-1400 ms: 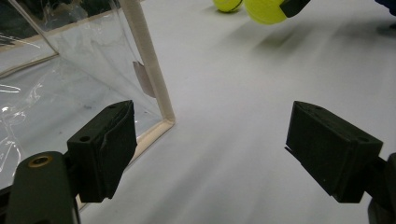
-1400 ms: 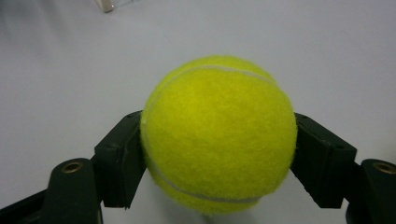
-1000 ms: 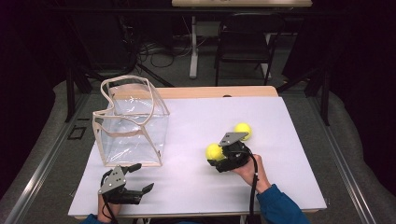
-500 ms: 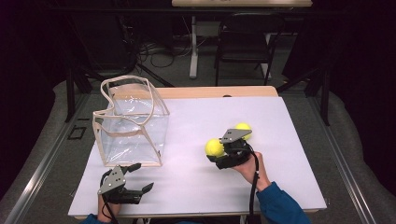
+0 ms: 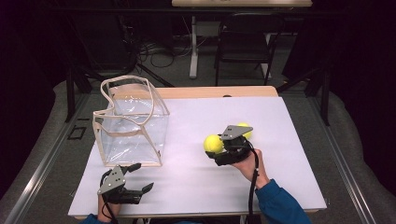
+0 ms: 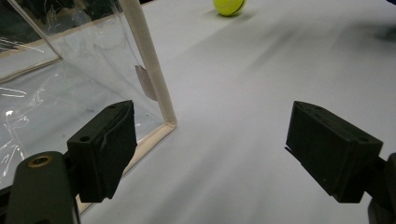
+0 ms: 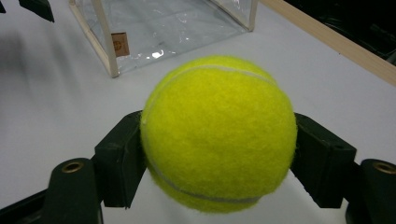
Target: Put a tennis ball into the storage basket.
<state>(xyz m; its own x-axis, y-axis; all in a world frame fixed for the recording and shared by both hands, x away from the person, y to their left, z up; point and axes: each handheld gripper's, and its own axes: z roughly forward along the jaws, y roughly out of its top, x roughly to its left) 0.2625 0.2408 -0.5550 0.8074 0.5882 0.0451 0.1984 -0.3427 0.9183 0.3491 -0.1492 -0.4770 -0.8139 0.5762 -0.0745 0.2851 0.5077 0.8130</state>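
My right gripper [image 5: 214, 144] is shut on a yellow tennis ball [image 5: 212, 143] and holds it just above the white table, right of centre. In the right gripper view the ball [image 7: 217, 130] sits squeezed between both pads [image 7: 119, 158]. A second tennis ball [image 5: 244, 132] lies on the table just behind that gripper, half hidden by its grey plate. A clear plastic bag [image 5: 130, 126] with cream trim stands open at the left. My left gripper [image 5: 144, 176] rests near the table's front left, below the bag's front corner, open with nothing between its fingers [image 6: 105, 149].
The white tabletop [image 5: 196, 182] ends in a wooden strip [image 5: 219, 91] at the far side. A dark chair [image 5: 245, 46] and cables stand on the floor beyond. In the left gripper view a tennis ball [image 6: 229, 5] lies far off, past the bag's trim [image 6: 149, 74].
My right gripper has risen slightly with the ball held in it. The left gripper and the bag have stayed put.
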